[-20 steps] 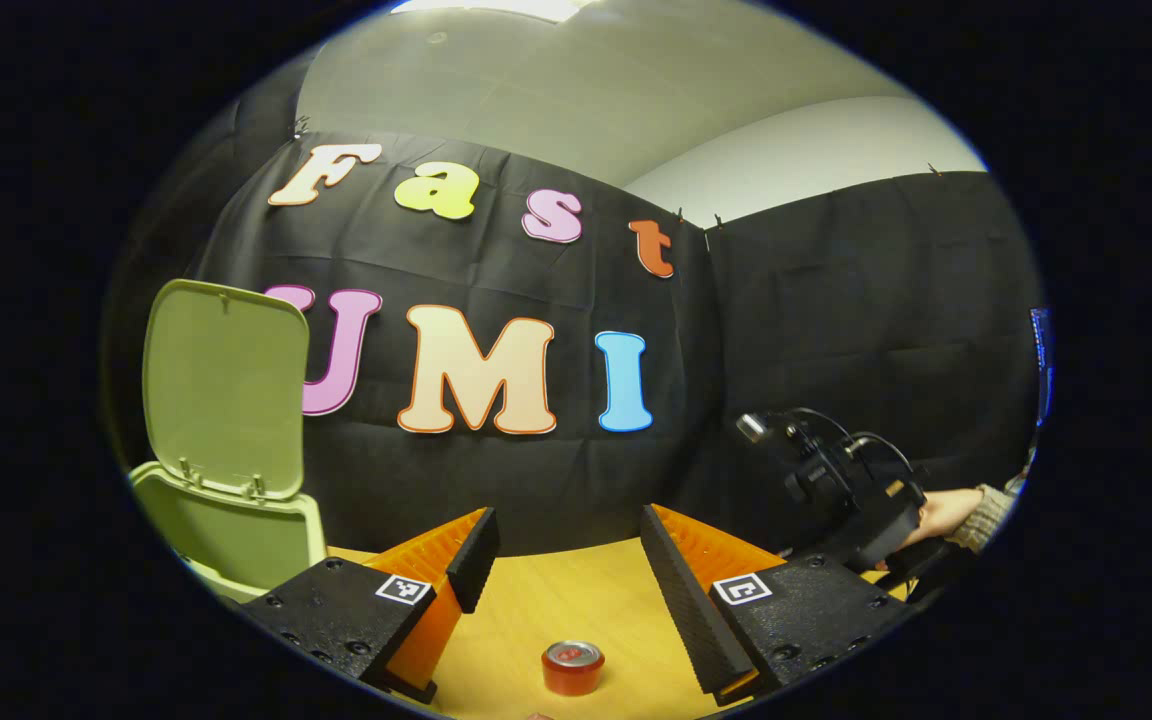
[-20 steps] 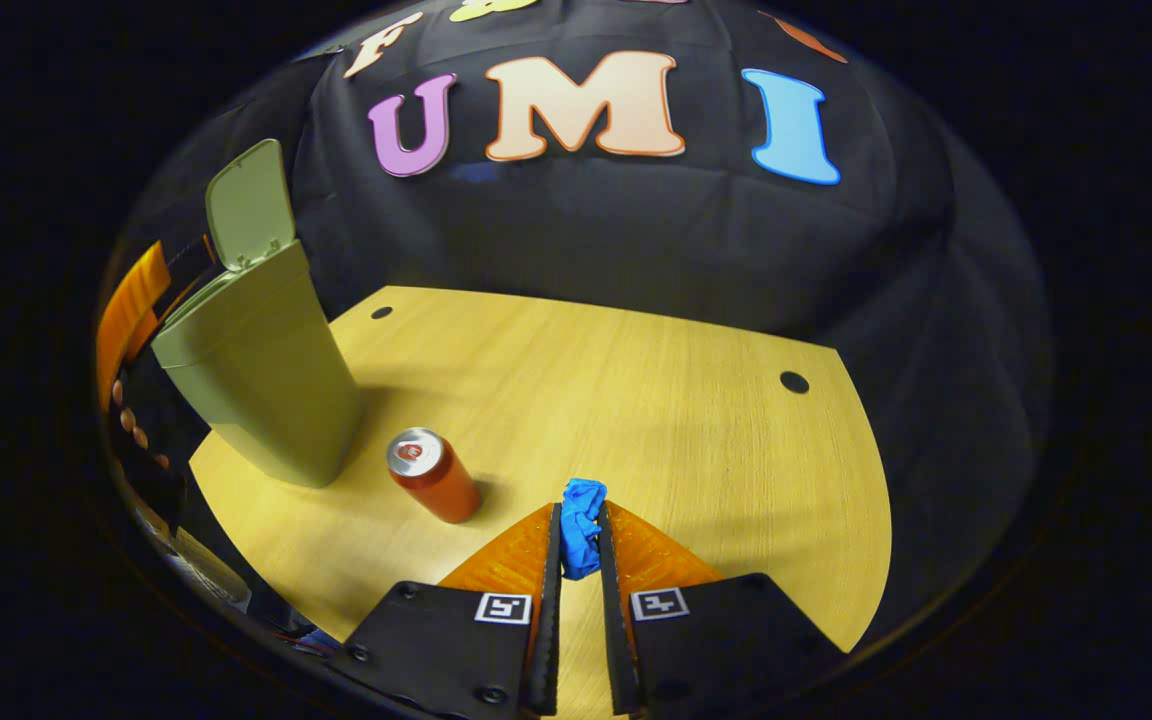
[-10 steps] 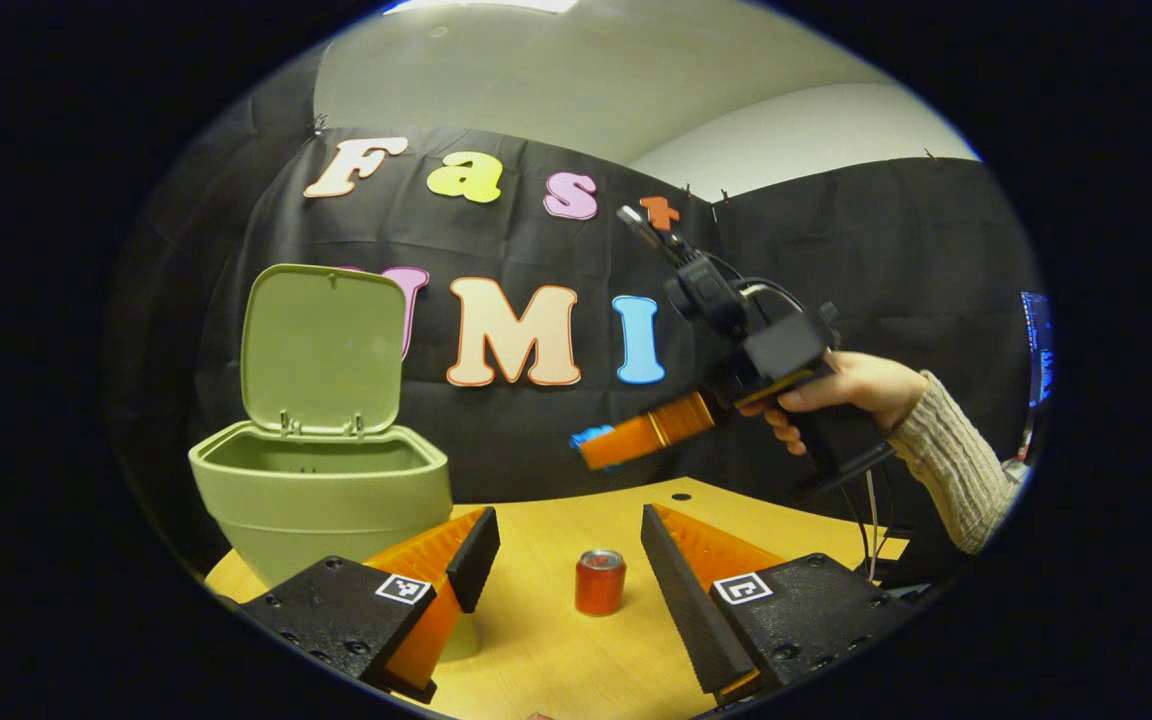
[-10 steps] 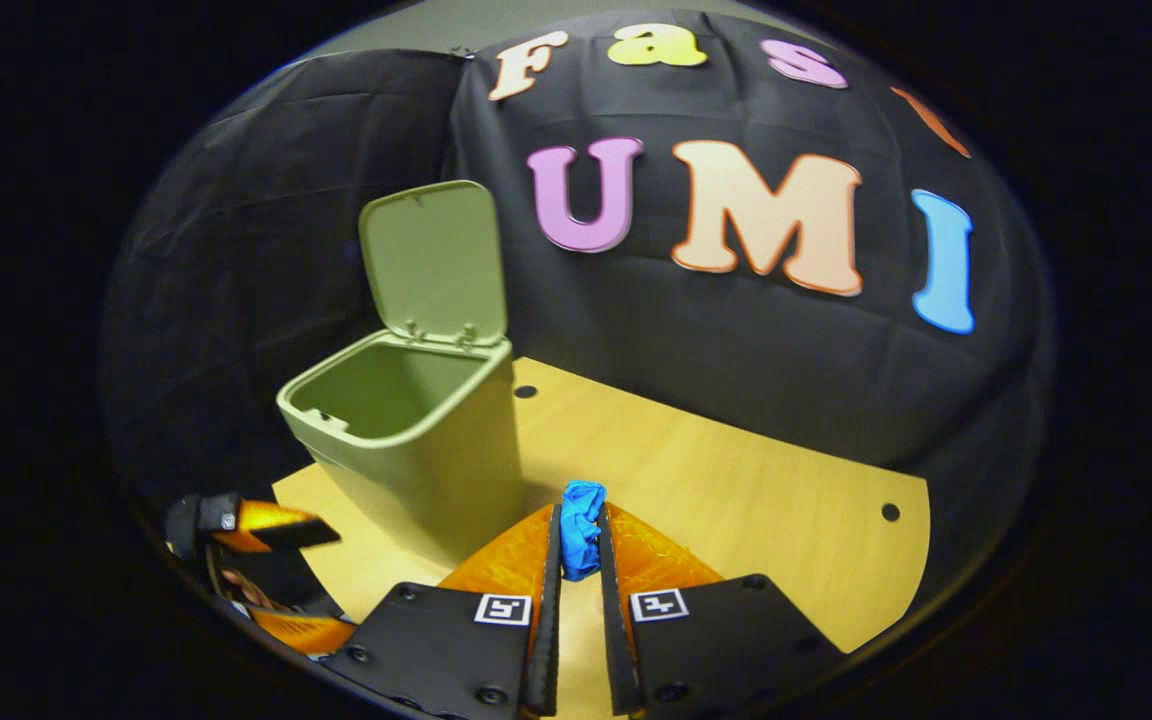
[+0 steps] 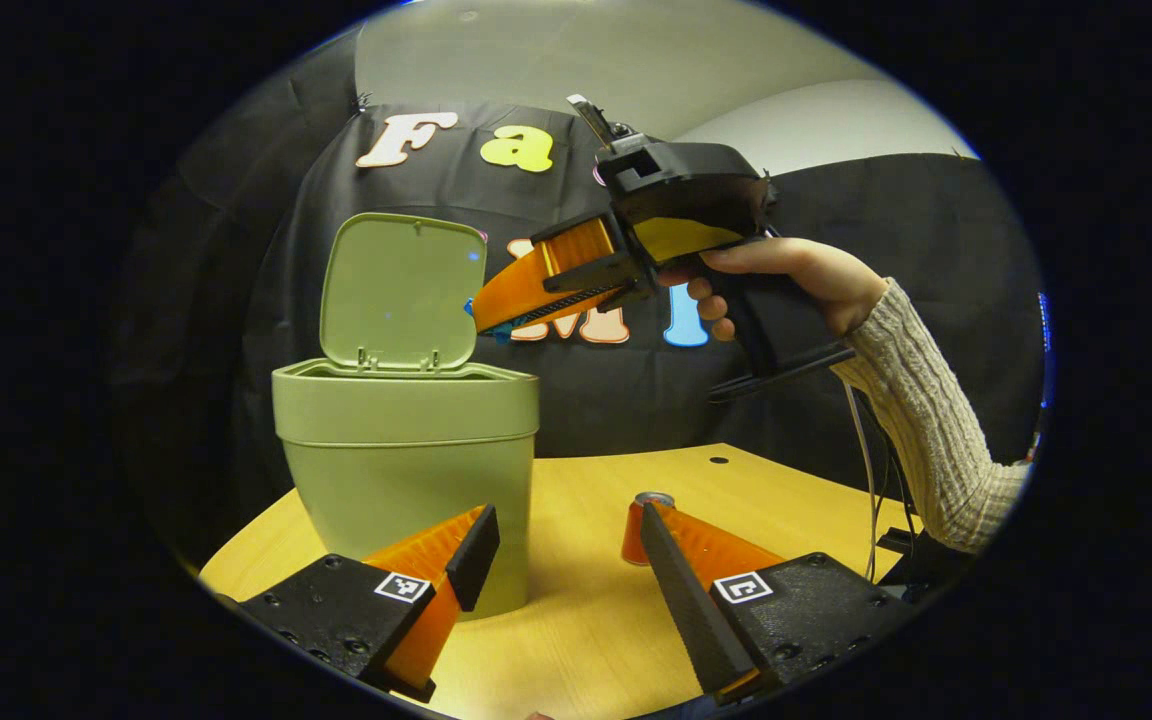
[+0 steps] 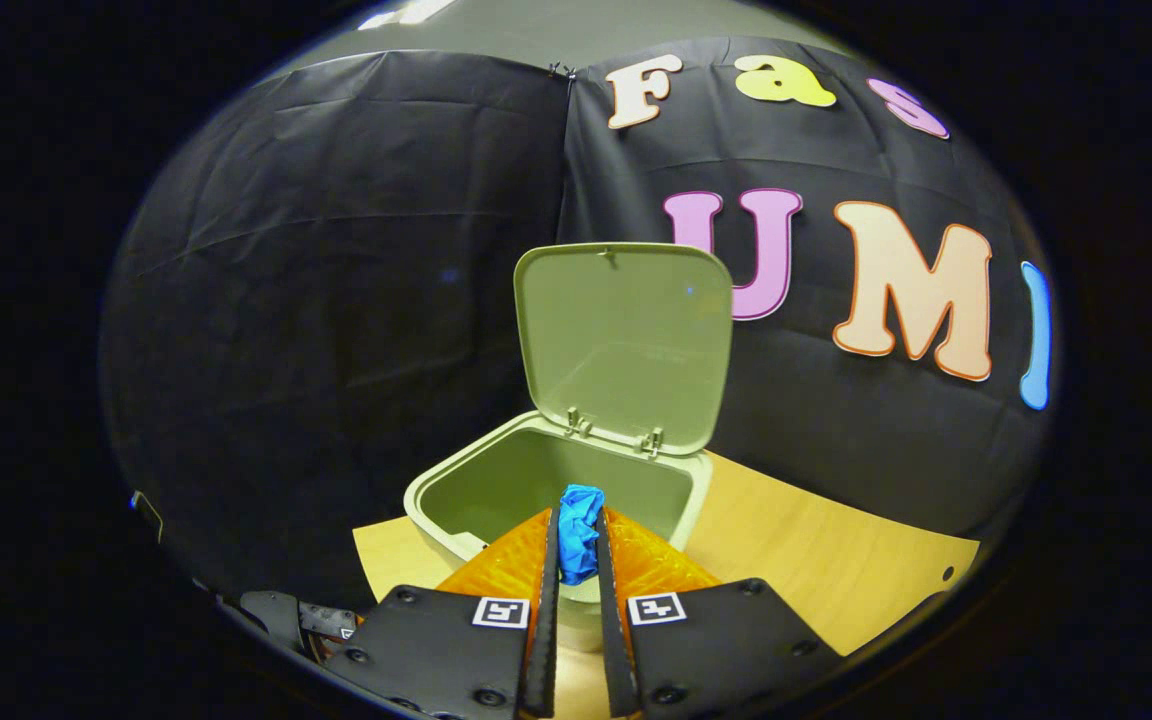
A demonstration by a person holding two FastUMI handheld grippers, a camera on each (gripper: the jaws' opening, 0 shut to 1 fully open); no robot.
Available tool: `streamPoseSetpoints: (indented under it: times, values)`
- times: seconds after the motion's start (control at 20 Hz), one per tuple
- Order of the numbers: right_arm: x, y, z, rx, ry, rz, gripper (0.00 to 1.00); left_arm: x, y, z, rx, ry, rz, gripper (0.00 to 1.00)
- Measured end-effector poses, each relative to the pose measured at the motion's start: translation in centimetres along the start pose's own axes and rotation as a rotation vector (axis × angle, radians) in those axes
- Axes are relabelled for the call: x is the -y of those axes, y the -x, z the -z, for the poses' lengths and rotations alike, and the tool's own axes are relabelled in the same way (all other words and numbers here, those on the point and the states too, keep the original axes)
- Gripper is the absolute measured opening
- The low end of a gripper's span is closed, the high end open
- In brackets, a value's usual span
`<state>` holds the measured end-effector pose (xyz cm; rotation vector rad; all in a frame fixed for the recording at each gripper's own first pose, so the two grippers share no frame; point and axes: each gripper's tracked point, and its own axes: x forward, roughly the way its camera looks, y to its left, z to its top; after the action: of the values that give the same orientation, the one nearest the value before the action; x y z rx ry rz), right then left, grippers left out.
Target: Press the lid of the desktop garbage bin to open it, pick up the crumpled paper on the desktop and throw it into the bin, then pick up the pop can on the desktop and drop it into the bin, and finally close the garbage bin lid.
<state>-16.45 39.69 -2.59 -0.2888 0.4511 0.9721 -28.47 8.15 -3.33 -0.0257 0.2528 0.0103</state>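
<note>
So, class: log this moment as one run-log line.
bin lid: open | right tool: shut on blue paper, above bin | left tool: open | can: on desk

1. Black cloth wall (image 6: 336,300) hangs behind the table, creased, in two panels meeting at a clipped seam.
2. Pale ceiling (image 5: 556,60) shows above the cloth's top edge; a lighter wall band (image 5: 836,125) sits at far right.
3. Light wooden tabletop (image 5: 576,620) with a curved edge; small dark hole (image 5: 718,460) near the far side.
</note>
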Motion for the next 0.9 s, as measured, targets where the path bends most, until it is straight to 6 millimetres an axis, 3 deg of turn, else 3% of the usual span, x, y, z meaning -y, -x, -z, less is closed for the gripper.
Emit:
streamPoseSetpoints:
  times: [0.25, 0.35, 0.4, 0.45, 0.65, 0.9]
  values:
    - [-0.2, -4.5, 1.2, -0.04, -0.036, -0.029, 0.22, -1.8, 0.6, 1.7, -0.025, -0.002, -0.016, 0.87]
    - [0.0, -5.1, 1.4, -0.034, -0.036, -0.018, 0.28, -2.0, 0.6, 2.5, -0.04, -0.003, -0.017, 0.87]
    - [0.5, -5.1, 1.2, -0.026, -0.028, -0.005, 0.42, -2.1, 0.5, 2.9, -0.046, -0.002, -0.016, 0.87]
    - [0.9, -5.0, 1.1, -0.019, -0.027, 0.006, 0.41, -2.1, 0.5, 3.2, -0.052, 0.001, -0.016, 0.87]
    - [2.3, -3.7, 0.9, 0.019, -0.044, 0.011, 0.99, -1.1, -0.2, 3.9, -0.07, 0.021, 0.004, 0.87]
    - [7.9, 0.8, 2.6, 0.06, -0.086, 0.109, 0.98, 0.8, -1.9, 4.8, -0.101, 0.014, 0.039, 0.87]
